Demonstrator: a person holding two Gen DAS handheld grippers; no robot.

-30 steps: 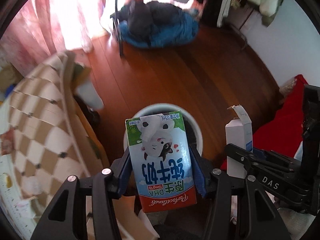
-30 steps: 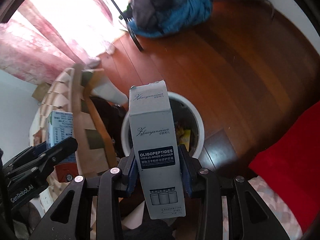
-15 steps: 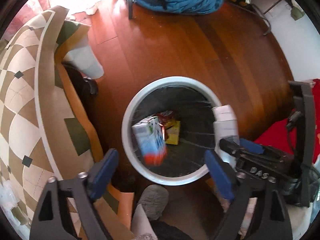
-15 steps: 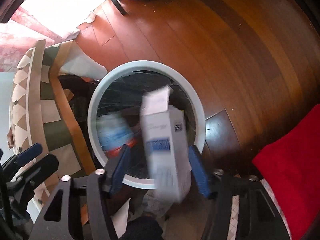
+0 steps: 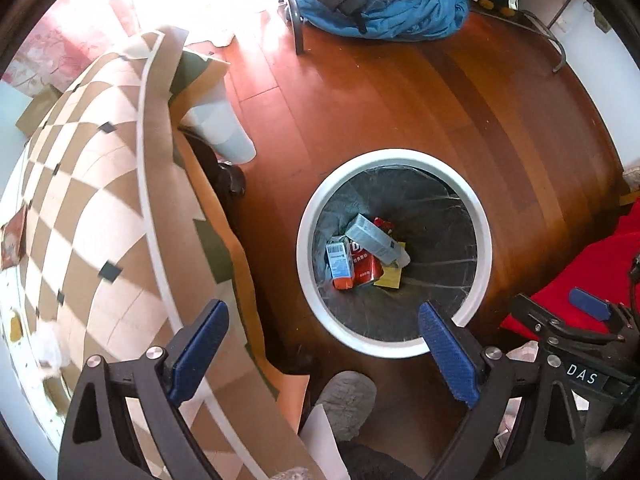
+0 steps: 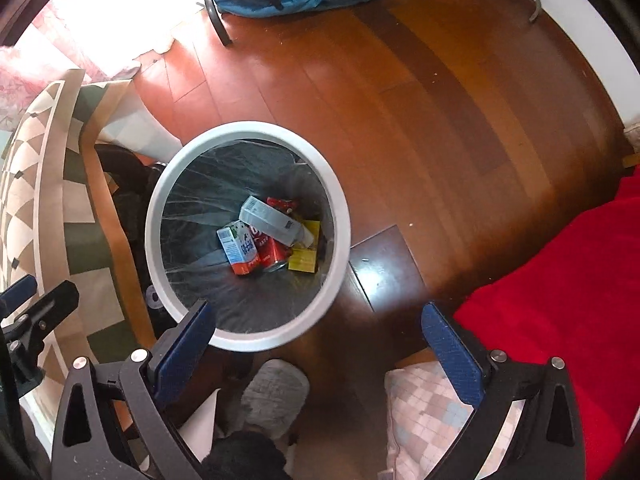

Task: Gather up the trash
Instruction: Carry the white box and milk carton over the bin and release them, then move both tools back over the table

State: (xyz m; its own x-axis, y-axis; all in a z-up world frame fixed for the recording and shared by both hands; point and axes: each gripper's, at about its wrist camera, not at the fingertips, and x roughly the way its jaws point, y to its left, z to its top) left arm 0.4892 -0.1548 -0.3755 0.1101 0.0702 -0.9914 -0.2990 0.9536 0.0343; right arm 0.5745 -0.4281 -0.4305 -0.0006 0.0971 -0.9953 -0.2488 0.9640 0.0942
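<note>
Both grippers empty, jaws spread wide, blue pads facing each other with nothing between them: left gripper [image 5: 322, 350] hangs over the near rim of the bin, right gripper [image 6: 318, 350] sits just off the bin's near-right side, over bare floor. A grey slipper [image 6: 276, 398] shows at the bottom edge between the fingers in both views. The bin [image 5: 478, 216] is round, white-rimmed, lined with a dark translucent bag, standing on the reddish wood floor [image 6: 400, 100]. All trash sits at the bottom of it, bunched together. The milk carton [image 6: 239, 251] lies on its side at the left of the pile: white and blue, barcode panel up, orange-red base end pointing toward the camera. The grey-white powder box [image 6: 272, 222] lies diagonally across the top of the pile, resting on a red pack [image 6: 272, 254], one end beside the carton, dark label patch partway along. A yellow flat packet [image 6: 306, 256] is under the box's far-right end. Another red scrap peeks out behind the box; can't tell what it is. Left of the bin, a checkered tan-and-white cover [image 5: 80, 200] drapes over furniture. Right side, red fabric [image 6: 560, 280]. Far end of the floor: a blue heap of clothing [image 5: 384, 4].
</note>
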